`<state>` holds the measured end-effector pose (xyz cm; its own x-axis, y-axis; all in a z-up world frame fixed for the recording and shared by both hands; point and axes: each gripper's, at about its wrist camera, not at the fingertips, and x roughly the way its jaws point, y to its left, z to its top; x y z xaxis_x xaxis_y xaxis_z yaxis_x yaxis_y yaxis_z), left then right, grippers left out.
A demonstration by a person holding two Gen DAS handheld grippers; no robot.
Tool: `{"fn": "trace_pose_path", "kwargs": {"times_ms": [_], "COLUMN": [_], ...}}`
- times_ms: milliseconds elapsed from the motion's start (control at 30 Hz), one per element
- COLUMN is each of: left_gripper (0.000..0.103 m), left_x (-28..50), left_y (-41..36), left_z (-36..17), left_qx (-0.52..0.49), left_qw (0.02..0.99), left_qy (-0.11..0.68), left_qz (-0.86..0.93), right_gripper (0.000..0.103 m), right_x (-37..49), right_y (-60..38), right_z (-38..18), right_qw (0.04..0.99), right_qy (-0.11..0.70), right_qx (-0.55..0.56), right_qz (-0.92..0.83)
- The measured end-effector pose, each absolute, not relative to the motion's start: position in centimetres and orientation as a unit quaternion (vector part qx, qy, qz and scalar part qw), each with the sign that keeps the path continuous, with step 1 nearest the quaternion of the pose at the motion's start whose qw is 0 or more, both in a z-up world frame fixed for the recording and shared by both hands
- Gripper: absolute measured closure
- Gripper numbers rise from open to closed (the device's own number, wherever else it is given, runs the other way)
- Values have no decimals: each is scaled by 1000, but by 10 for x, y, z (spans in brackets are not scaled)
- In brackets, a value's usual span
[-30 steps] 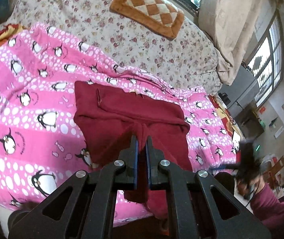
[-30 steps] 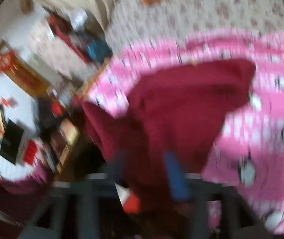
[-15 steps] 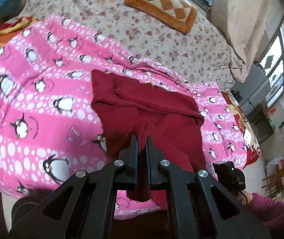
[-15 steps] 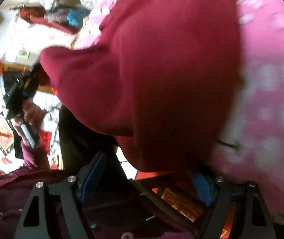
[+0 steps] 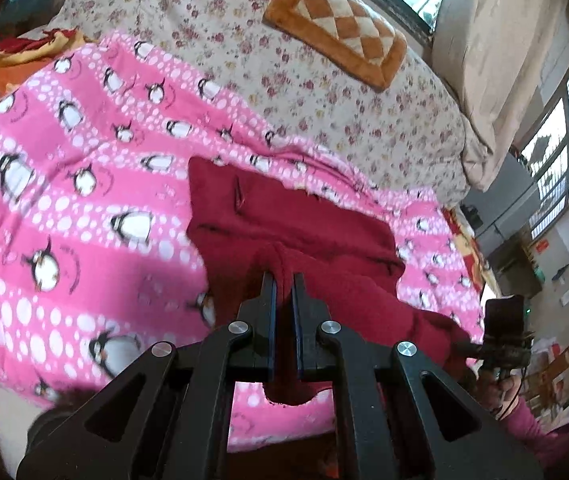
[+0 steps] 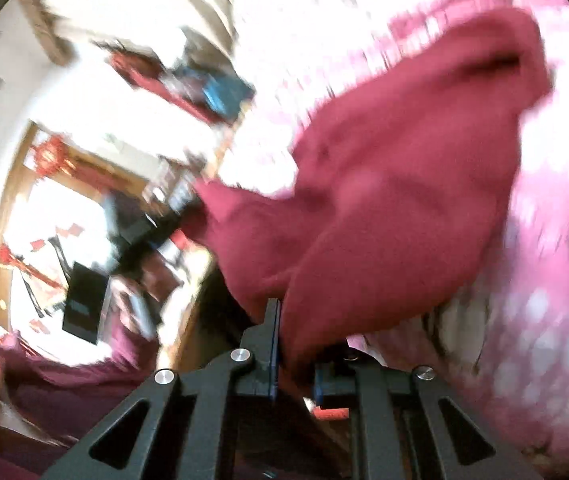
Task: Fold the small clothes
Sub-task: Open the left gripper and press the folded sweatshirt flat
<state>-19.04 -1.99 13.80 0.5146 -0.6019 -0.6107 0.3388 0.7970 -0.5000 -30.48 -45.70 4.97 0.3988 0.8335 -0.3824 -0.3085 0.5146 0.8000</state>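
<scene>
Red clothes lie on the pink penguin blanket on the bed, with the near edge lifted. Left gripper pinches that edge tight. Right gripper is closing on another corner. Folding has barely begun, I think.

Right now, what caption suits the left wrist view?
Left hand-held gripper pinching a dark red garment on a penguin blanket.

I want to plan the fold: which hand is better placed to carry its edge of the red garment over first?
Probably the left. The left gripper is shut on the red garment in a sharp view. The right gripper is closing on its hem, blurred.
</scene>
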Motion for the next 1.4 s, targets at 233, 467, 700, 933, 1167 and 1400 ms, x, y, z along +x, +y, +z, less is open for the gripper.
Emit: {"fn": "trace_pose_path", "kwargs": {"times_ms": [233, 467, 700, 933, 1167, 1400], "left_gripper": [98, 97, 44, 44, 43, 33], "left_x": [-116, -32, 10, -9, -43, -83], "left_y": [-53, -83, -60, -56, -51, -58], "left_z": [131, 96, 83, 82, 76, 70], "left_qx": [-158, -151, -202, -166, -165, -146], "left_qw": [861, 852, 851, 845, 830, 798], "left_qy": [413, 455, 455, 472, 490, 516], "left_qz": [-253, -210, -169, -188, -211, -275], "right_gripper": [91, 91, 59, 58, 58, 51], "right_x": [-240, -131, -78, -93, -61, -86], "right_y": [-484, -511, -529, -533, -507, -490], "right_z": [84, 60, 34, 64, 45, 52], "right_qw": [806, 797, 782, 834, 845, 857], "right_qy": [334, 363, 397, 374, 409, 430], "right_qx": [368, 424, 446, 367, 301, 243], "right_qz": [321, 230, 179, 173, 167, 148]}}
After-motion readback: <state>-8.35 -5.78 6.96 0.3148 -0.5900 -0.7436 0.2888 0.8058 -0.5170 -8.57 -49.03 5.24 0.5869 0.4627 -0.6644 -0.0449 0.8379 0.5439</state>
